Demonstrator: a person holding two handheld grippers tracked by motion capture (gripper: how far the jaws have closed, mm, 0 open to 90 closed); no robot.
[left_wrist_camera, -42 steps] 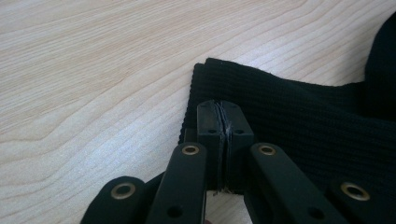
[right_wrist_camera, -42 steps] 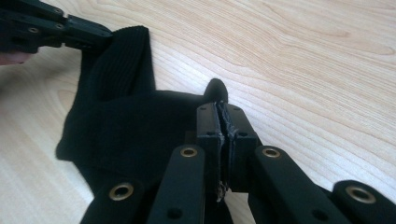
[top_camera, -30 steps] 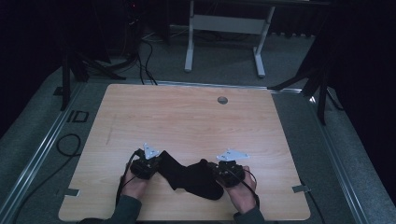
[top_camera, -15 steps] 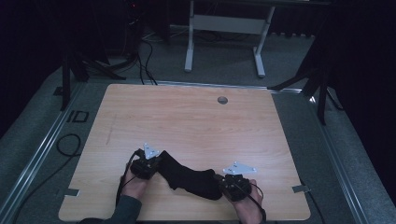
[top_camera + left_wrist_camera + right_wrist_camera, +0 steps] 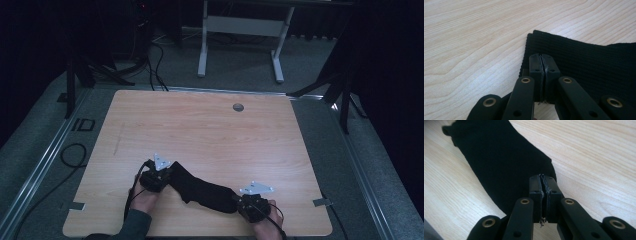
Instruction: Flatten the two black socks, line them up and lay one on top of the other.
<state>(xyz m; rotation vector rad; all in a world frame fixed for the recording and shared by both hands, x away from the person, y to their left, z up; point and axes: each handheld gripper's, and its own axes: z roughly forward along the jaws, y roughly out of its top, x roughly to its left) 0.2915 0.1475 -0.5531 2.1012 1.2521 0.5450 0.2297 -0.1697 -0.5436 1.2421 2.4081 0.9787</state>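
A black sock [image 5: 202, 189] lies stretched out near the front edge of the wooden table [image 5: 210, 130]. My left gripper [image 5: 167, 176] is shut on the sock's ribbed cuff end [image 5: 564, 52], its jaws pressed together with fabric between them. At the other end my right gripper [image 5: 239, 201] is shut on the toe of the sock [image 5: 499, 157]. The sock runs slanting from upper left to lower right between the two grippers. A hand holds each gripper from the bottom of the high view.
A small round grommet [image 5: 238, 107] sits in the table near its far edge. Beyond the table stand a white frame [image 5: 240, 30] and dark stands, with cables on the floor at left [image 5: 70, 152].
My right gripper has moved right and toward the front edge, drawing the bunched sock out long. The left gripper has stayed about where it was.
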